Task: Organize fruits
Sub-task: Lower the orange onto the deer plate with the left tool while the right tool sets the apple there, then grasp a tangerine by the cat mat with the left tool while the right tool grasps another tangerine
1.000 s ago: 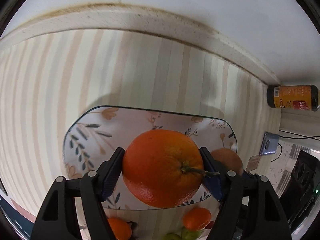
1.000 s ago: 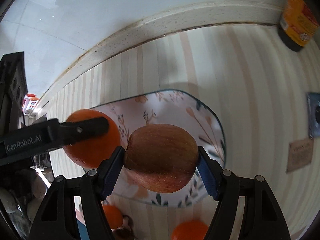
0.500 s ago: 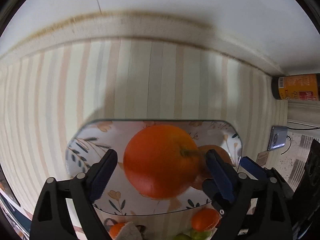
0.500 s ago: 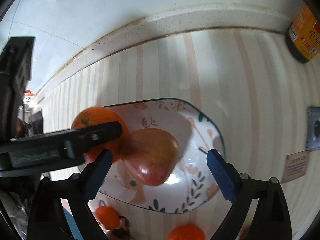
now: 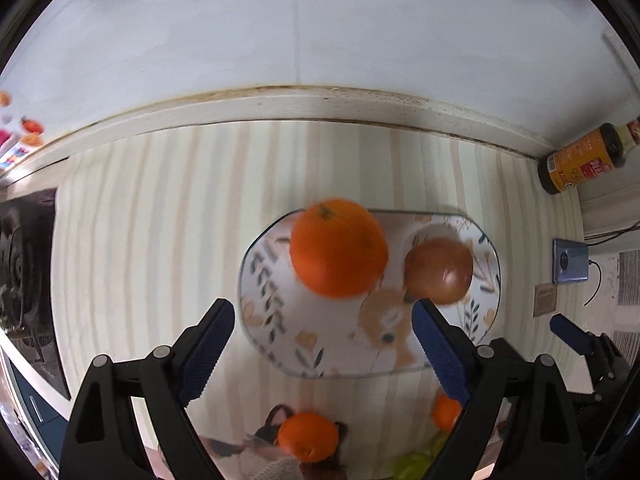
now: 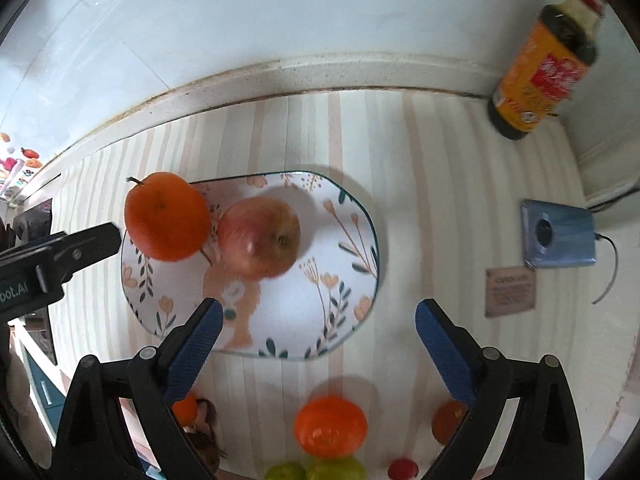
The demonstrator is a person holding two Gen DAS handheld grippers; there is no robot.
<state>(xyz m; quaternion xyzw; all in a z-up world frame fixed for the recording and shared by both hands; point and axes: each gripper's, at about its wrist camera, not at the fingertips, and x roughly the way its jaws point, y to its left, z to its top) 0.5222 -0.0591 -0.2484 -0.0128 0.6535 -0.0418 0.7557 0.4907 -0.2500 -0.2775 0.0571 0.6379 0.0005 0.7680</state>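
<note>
Both grippers are wide open and holding nothing. The left gripper [image 5: 324, 344], black with blue padded fingers, hangs over the near edge of the floral ceramic plate [image 5: 280, 344], jaws spread well apart with only plate and cloth between them. The right gripper [image 6: 316, 340] is spread the same way, empty, above the near rim of that plate [image 6: 340, 320]. In the right wrist view one finger of the left gripper pokes in from the left side, just beside the fruit but not touching it as far as I can tell.

On the plate sit a big round orange [image 5: 338, 248] with a stem stub and a reddish-yellow apple [image 5: 438, 270], side by side and apparently touching. From the right wrist view the orange [image 6: 166, 216] is at the plate's left edge and the apple [image 6: 260, 236] is nearer the middle.

Off the plate, on the near side of the striped pastel tablecloth [image 6: 420, 184], there's a smaller tangerine [image 6: 330, 426], another small orange fruit [image 6: 450, 420] partly behind the right finger, a couple of green fruits [image 6: 336, 470] and a small red one [image 6: 402, 469].

Further out: a dark sauce bottle with an orange label [image 6: 540, 64] standing in the back corner, a blue rectangular gadget with a cable [image 6: 558, 234], a small brown card [image 6: 510, 291], and a white tiled wall [image 5: 320, 28] behind a speckled counter edge [image 5: 320, 106].
</note>
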